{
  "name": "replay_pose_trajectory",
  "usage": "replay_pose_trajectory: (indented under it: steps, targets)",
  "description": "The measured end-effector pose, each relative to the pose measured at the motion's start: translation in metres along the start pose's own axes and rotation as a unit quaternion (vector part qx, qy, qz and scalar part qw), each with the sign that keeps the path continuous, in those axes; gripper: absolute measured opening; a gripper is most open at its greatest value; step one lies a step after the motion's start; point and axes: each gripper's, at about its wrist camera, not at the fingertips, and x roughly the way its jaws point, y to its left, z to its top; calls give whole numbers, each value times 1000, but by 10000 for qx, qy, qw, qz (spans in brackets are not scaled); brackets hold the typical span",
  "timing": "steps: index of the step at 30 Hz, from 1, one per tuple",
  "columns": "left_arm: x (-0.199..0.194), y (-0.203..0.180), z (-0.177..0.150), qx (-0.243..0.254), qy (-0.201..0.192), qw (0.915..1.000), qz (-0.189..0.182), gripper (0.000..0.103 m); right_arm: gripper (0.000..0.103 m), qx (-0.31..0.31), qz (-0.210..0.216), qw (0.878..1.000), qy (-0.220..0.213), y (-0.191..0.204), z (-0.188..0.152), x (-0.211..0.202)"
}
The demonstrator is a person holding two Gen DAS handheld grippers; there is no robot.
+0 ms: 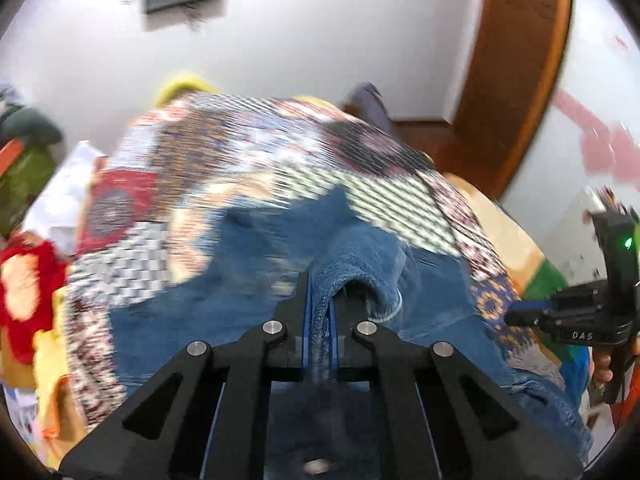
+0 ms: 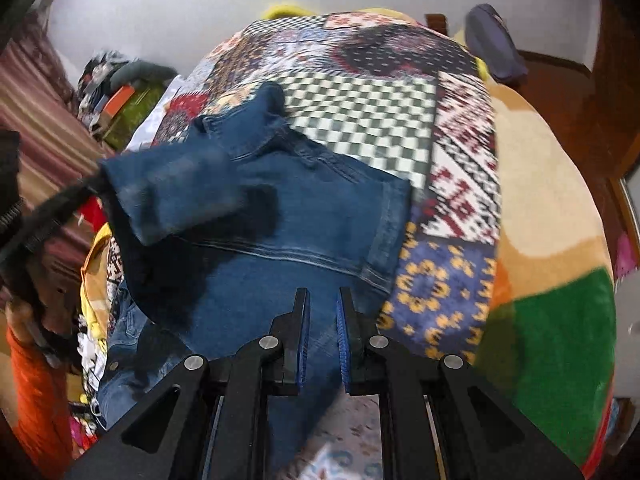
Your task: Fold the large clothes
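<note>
A person's left gripper (image 1: 320,312) is clamping a thick fold of blue denim jacket (image 2: 280,200), its jaws closed almost fully on the cloth, which is bunching up just ahead of them. The jacket is lying spread on the patchwork bedspread (image 2: 360,112), one sleeve (image 2: 172,196) lifted and swinging up at the left of the right wrist view, blurred with motion.

The right gripper (image 2: 322,316) is hovering over the jacket's lower body, its blue pads (image 2: 343,344) standing a narrow gap apart with nothing pinched between them (denim is showing through the gap, below the jaws rather than in them).

The step in hand appears to be carrying the sleeve across the body. To do it well, the left grip should be keeping the whole cuff, not one layer, and laying it flat along the jacket's back panel rather than dropping it in a heap. The right jaws would likely serve best pressing down just ahead of themselves, pinning the hem so the body is not dragging sideways across the bed.
</note>
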Motion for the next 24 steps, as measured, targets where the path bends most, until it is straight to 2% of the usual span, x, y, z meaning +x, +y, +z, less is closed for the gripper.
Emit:
replay_pose_trajectory:
  steps: [3,7,11,15,17,19,21,23,24]
  targets:
    - [-15,42,-13,-330,-24,9990,297,6,9,-239,-167,9994,179,14,2,18]
    - [-12,97,-52,-907,312,9941,501,6,9,-416,-446,9957,691,17,-6,58]
    - [7,127,-105,-1288,815,9859,697,6,9,-435,-453,9963,580,15,-13,59]
    - [18,153,-156,-1848,1277,9733,474,6,9,-368,-471,9961,649,12,-17,55]
    - [17,159,-170,-2033,1352,9690,381,6,9,-478,-538,9953,644,13,-21,56]
    - [13,162,-177,-2224,1358,9654,119,11,9,-594,-617,9946,582,15,-26,55]
    - [8,163,-178,-2312,1277,9645,-6,36,9,-688,-725,9935,536,17,-30,52]
    - [4,164,-174,-2379,1156,9643,-92,51,9,-702,-790,9930,533,18,-33,50]
    - [3,164,-171,-2459,1077,9631,-204,55,9,-698,-805,9929,533,18,-34,49]
